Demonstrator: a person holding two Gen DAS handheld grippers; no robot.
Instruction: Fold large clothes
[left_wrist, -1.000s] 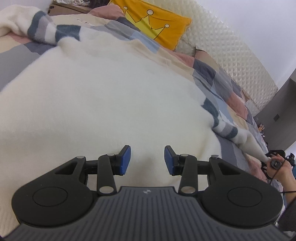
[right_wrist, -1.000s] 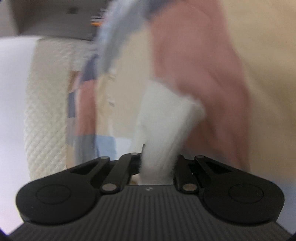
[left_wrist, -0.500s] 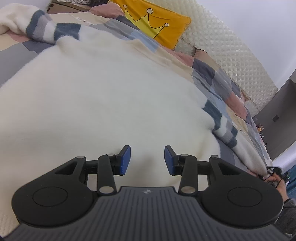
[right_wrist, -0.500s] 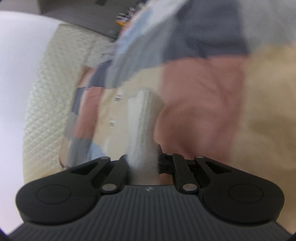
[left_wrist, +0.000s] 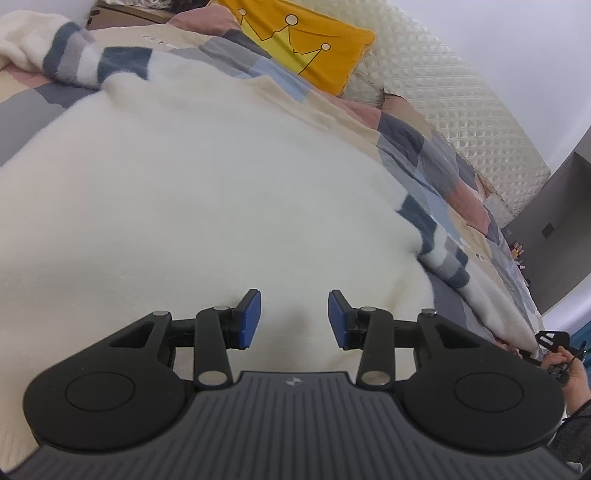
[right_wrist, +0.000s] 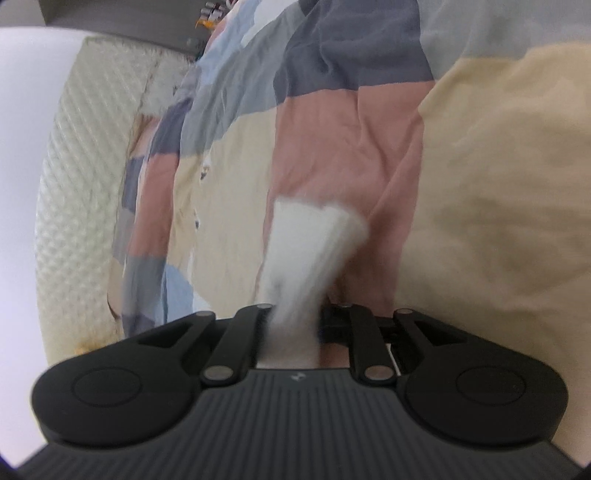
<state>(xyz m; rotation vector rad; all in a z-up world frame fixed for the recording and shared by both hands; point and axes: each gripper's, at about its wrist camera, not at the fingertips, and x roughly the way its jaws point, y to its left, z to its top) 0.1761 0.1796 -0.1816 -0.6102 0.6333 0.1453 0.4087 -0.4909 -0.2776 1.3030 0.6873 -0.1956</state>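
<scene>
From the left wrist, the white fleece garment (left_wrist: 192, 192) lay spread flat over the patchwork bedspread (left_wrist: 413, 136), its broad body filling most of the view below the yellow crown pillow (left_wrist: 295, 48). One striped sleeve (left_wrist: 85, 62) trailed off toward the top left, on the near side of that pillow, and the other striped sleeve (left_wrist: 454, 266) ran out to the lower right. The left gripper (left_wrist: 294, 319) hovered just over the garment's near edge with its blue pads well apart and nothing between them. At the far right edge, the person's hand (left_wrist: 570, 373) held the other tool at the tip of that right sleeve.

From the right wrist, the right gripper (right_wrist: 295, 325) had the white sleeve end (right_wrist: 310, 254) between its jaws, which had just been opening; blur hid whether the pads still pressed, though the cloth sat between them and looked held. Pink and cream patches of the bedspread lay beneath.

As a judgement, the folding was at an early stage: the garment was laid out and one sleeve drawn outward, but no fold across the body showed. Both sleeves and the body remained to be folded.
</scene>
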